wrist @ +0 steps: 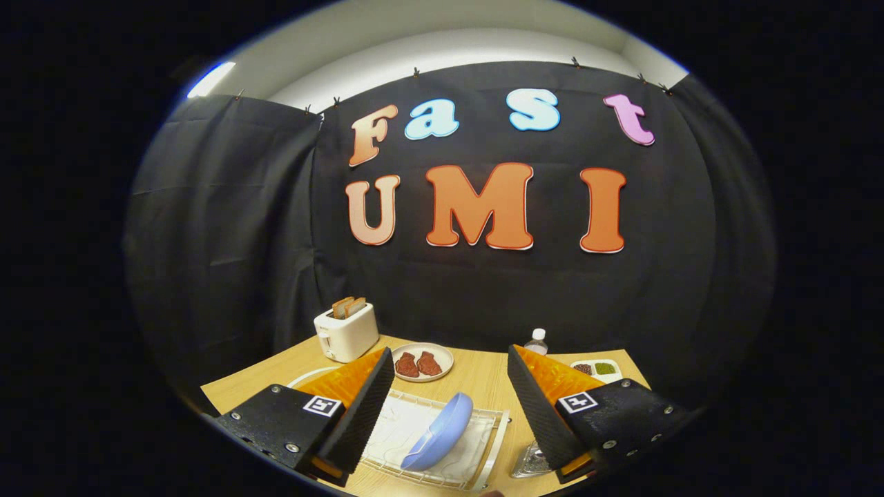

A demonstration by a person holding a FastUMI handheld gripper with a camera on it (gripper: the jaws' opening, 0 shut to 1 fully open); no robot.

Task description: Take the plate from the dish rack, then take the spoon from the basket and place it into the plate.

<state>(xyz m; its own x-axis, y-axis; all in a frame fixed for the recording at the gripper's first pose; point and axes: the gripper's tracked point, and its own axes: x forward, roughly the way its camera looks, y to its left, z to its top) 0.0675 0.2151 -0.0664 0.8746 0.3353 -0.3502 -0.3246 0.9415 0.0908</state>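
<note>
Black-and-orange two-finger gripper (450,407) spread wide, holding nothing — light-blue round plastic plate (439,432) leans on edge in the white wire dish rack (492,442), between and just ahead of the fingers. Risks: pads slipping off the curved rim, plate tipping flat, a finger snagging rack wire.

The tool's (450,407) right finger hides most of a shiny object (530,462) beside the rack (492,442).

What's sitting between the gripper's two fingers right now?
In the gripper view, the open gripper frames a light blue plate standing tilted in the white wire dish rack; neither finger touches it.
</note>
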